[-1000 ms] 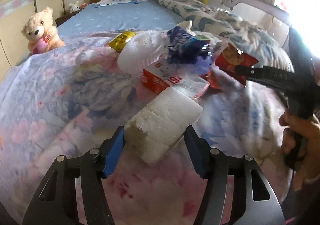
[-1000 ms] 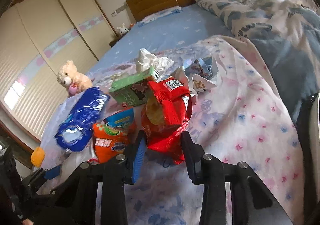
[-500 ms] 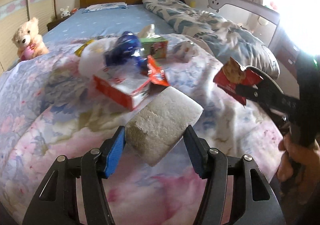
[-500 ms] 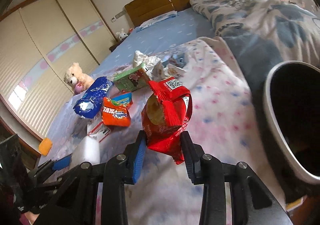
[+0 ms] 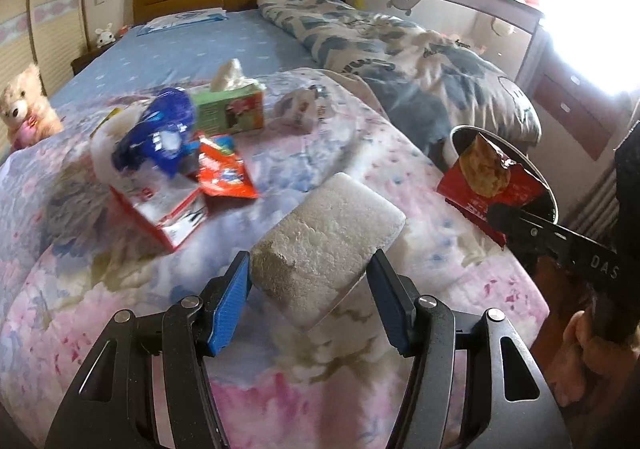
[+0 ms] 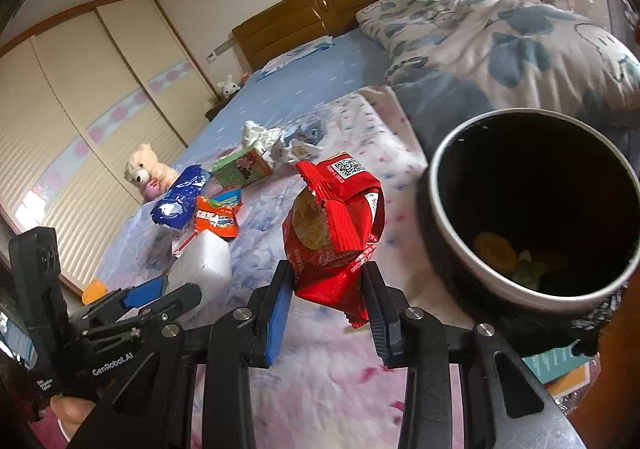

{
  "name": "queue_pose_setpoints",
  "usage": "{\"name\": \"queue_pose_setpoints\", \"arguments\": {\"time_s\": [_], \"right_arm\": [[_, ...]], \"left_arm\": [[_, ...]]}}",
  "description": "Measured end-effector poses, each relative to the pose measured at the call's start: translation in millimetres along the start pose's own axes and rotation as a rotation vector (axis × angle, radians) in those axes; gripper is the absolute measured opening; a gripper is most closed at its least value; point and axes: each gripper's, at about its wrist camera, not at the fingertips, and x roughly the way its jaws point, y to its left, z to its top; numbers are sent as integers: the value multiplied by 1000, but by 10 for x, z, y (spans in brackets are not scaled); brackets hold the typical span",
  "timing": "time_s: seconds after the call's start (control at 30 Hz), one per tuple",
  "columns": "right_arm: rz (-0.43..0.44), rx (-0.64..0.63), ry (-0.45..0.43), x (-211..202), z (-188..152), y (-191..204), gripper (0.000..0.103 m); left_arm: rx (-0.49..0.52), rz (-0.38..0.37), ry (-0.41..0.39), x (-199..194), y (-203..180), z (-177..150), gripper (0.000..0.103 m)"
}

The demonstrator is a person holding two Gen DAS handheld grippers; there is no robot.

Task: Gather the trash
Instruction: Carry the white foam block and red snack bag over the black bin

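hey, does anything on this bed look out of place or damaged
Yes. Snack litter lies on the floral quilt: a blue wrapper, an orange packet and a torn-open red and white box. The foam block in the left tongs has a crumbled, broken end.

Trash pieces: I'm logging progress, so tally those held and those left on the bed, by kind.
Snack wrappers: 4 (red, held; orange; blue; crumpled white)
Foam blocks: 1
Boxes: 2 (green tissue box; red-and-white carton)
Total: 7
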Motion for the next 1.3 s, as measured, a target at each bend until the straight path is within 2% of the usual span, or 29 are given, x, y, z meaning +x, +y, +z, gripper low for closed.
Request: {"name": "queue_pose_setpoints", "arguments": {"time_s": [0.63,1.3], "right_arm": [[-77,74,-68,-443,32,-523,36],[-159,154,-102,-651,143,-1119,36]], "left_arm": [[77,-66,-2,157,-603,268,59],[165,-108,3,382,-1215,534,60]]}}
